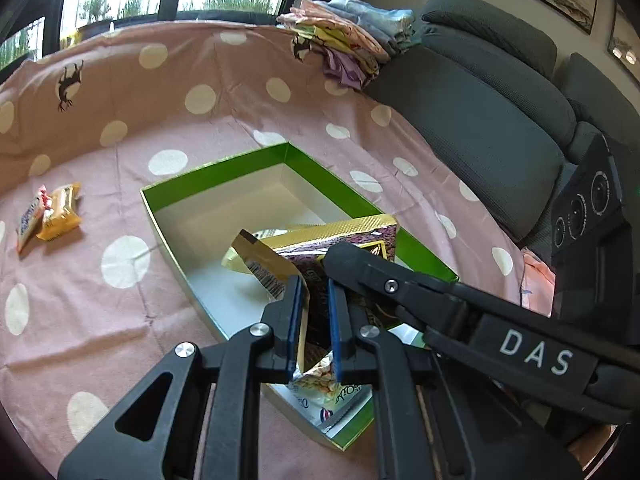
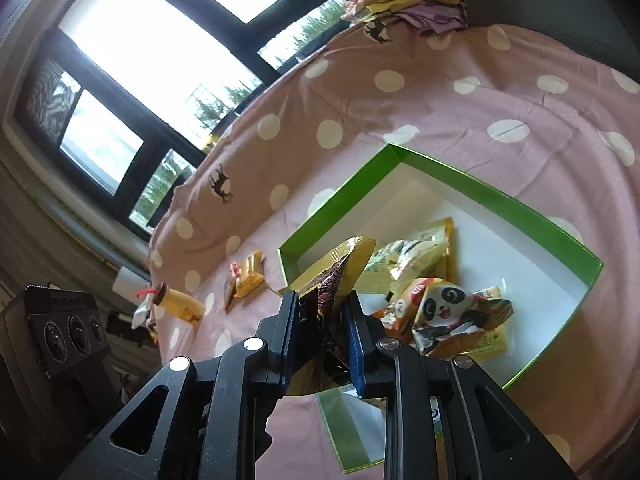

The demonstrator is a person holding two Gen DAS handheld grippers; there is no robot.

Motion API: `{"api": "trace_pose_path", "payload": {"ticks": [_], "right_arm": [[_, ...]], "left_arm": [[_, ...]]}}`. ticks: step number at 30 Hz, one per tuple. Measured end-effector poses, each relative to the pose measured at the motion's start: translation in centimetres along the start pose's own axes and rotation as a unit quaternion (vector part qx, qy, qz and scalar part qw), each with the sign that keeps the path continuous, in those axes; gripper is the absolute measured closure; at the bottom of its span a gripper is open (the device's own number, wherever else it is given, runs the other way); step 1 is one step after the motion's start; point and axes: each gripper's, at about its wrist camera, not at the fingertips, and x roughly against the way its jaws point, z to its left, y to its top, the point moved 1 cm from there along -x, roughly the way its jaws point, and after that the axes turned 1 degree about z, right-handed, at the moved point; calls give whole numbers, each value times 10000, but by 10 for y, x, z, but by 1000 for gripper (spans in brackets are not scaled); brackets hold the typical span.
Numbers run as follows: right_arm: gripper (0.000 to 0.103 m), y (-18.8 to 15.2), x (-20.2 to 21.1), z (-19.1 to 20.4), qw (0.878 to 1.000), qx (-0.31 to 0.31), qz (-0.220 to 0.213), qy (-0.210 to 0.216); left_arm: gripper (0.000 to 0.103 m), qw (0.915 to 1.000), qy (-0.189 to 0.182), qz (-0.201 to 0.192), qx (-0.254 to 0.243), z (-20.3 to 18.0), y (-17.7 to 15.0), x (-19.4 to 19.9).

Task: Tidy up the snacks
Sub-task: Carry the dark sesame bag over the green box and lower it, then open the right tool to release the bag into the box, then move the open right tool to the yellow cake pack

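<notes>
both grippers clamped on one gold-and-purple snack packet (image 1: 316, 248), held in the air above the near end of the green box (image 1: 224, 164). left gripper (image 1: 314, 320) pinching the packet's lower end between blue pads; right gripper (image 2: 322, 334) closed on a crumpled part of the same foil, its fingers crossing the left view from the right.

box open on the pink dotted cloth (image 1: 120, 140), white inside, already holding several packets: a panda packet (image 2: 440, 308), a pale green one (image 2: 408, 260). two small yellow snacks (image 1: 52, 216) lying on the cloth well apart from the box, a small bottle (image 2: 180, 304) further off at the cloth's edge.

probably light, thin, crinkly foil; soft, easily creased, contents likely brittle. slippery film, so best held at the flat sealed edges rather than the puffed middle. no need for hard squeezing; likely enough to lower over the free white floor of the box and let go.
</notes>
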Motion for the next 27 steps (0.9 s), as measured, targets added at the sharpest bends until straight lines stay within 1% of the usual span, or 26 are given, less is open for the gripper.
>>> {"api": "trace_pose_path", "payload": {"ticks": [3, 5, 7, 8, 9, 10, 12, 13, 15, 16, 17, 18, 19, 20, 21, 23, 27], "right_arm": [[77, 1, -6, -10, 9996, -155, 123, -186], [77, 1, -10, -16, 9987, -255, 171, -415], [77, 1, -10, -18, 9978, -278, 133, -591], [77, 1, -8, -17, 9975, -248, 99, -654], [77, 1, -6, -15, 9975, -195, 58, -675], [77, 1, -4, -14, 9977, -141, -2, -664], [77, 1, 1, -10, 9979, -110, -95, -636], [74, 1, 2, -8, 9976, -95, -152, -664], [57, 2, 6, -4, 9968, -36, -331, -731], [52, 2, 7, -2, 9964, -13, -389, -754], [43, 2, 9, 0, 9962, 22, -431, -751], [39, 2, 10, 3, 9962, 57, -470, -731], [38, 1, 11, 6, 9961, 108, -521, -703], [36, 1, 13, 10, 9958, 181, -584, -686], [32, 0, 15, 15, 9951, 275, -653, -686], [26, -2, 18, 26, 9928, 477, -807, -746], [25, -8, 25, 49, 9863, 847, -1098, -896]], "left_arm": [[92, 9998, -43, 161, 134, 3, -3, -12], [92, 9995, -68, 230, 217, 5, -5, -15], [85, 9993, -125, 233, 262, 8, -7, -13], [80, 9993, -140, 209, 270, 9, -7, -10], [75, 9994, -143, 182, 275, 9, -7, -8], [71, 9994, -129, 142, 286, 11, -7, -4], [57, 9994, -95, 36, 319, 15, -7, 6], [54, 9994, -78, -17, 331, 17, -7, 12], [43, 9993, 2, -123, 353, 24, -8, 26], [40, 9991, 39, -181, 375, 28, -9, 34], [36, 9989, 69, -231, 402, 32, -10, 41], [30, 9985, 109, -281, 450, 38, -12, 50], [25, 9980, 154, -325, 511, 45, -15, 58], [18, 9977, 192, -348, 551, 50, -17, 64], [15, 9970, 270, -395, 606, 58, -20, 72], [14, 9951, 525, -452, 710, 72, -28, 86], [14, 9901, 1030, -389, 865, 102, -48, 113]]}}
